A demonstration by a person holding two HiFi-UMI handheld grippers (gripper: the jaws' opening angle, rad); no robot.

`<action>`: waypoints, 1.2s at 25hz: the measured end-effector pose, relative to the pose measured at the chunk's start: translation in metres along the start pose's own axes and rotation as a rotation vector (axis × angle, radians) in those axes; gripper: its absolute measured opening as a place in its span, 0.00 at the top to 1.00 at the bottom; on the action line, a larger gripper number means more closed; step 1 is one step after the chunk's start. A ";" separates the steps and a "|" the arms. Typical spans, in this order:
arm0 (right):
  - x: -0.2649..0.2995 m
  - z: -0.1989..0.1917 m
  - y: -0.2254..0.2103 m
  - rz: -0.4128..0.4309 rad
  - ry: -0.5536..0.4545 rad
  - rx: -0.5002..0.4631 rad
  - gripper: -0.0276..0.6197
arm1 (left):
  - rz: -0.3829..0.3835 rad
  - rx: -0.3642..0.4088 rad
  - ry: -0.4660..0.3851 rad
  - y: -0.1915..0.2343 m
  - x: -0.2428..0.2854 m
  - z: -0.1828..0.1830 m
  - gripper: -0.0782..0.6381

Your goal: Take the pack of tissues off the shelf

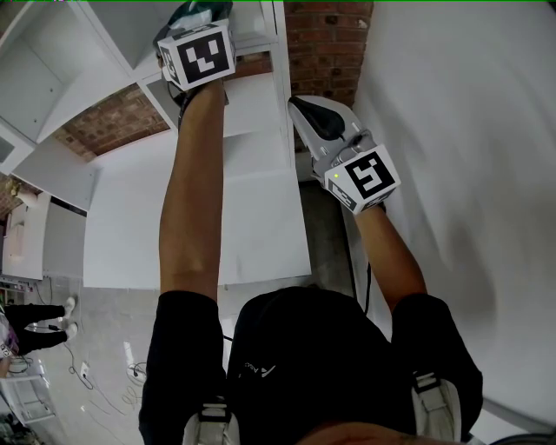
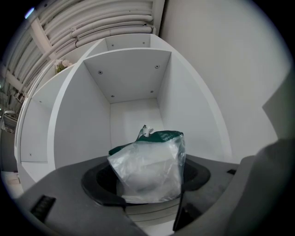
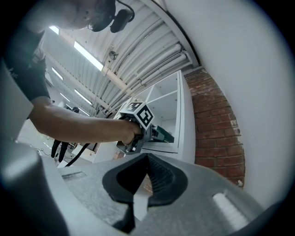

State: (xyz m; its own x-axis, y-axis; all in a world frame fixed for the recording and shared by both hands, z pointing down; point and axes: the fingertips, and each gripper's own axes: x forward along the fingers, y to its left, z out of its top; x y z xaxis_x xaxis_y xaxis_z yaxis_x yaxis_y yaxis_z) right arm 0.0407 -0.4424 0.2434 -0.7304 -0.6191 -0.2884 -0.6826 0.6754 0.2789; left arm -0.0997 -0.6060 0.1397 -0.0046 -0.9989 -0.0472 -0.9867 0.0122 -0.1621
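The pack of tissues (image 2: 150,170) is a clear plastic wrap with a dark green top, and it leans slightly inside a compartment of the white shelf (image 2: 133,83). My left gripper (image 2: 152,203) is reached into that compartment with its jaws closed against both sides of the pack. In the head view the marker cube hides the left gripper (image 1: 195,26), and only a bit of the green pack (image 1: 193,10) shows above it. My right gripper (image 1: 297,104) hangs shut and empty beside the shelf's right edge. The right gripper view shows the left gripper (image 3: 136,136) holding the pack (image 3: 163,134) at the shelf.
A brick wall (image 1: 321,43) stands behind the shelf unit (image 1: 252,104), and a white wall (image 1: 469,130) runs close along the right. Cables (image 1: 95,382) lie on the tiled floor at the lower left. A person's legs (image 1: 35,317) show at the far left.
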 end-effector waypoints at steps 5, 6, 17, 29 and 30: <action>0.000 -0.001 0.001 -0.005 0.004 -0.002 0.95 | -0.013 -0.023 -0.023 0.002 -0.006 0.002 0.46; 0.000 0.000 0.000 -0.006 0.003 -0.003 0.95 | -0.016 -0.022 -0.032 0.002 -0.009 0.004 0.46; 0.007 0.013 0.016 0.014 -0.017 -0.001 0.95 | -0.117 -0.066 -0.192 0.005 -0.070 0.029 0.46; 0.001 0.027 0.030 0.010 -0.063 0.024 0.95 | -0.309 -0.092 -0.324 -0.002 -0.170 0.003 0.46; -0.001 0.028 0.031 0.009 -0.065 0.024 0.95 | -0.321 -0.097 -0.323 -0.003 -0.176 -0.003 0.46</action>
State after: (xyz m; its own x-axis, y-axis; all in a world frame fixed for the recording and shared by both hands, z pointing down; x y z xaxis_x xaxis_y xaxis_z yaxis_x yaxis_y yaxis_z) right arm 0.0204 -0.4095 0.2269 -0.7329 -0.5863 -0.3451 -0.6749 0.6905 0.2601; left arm -0.0969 -0.4304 0.1517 0.3394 -0.8856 -0.3171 -0.9406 -0.3150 -0.1269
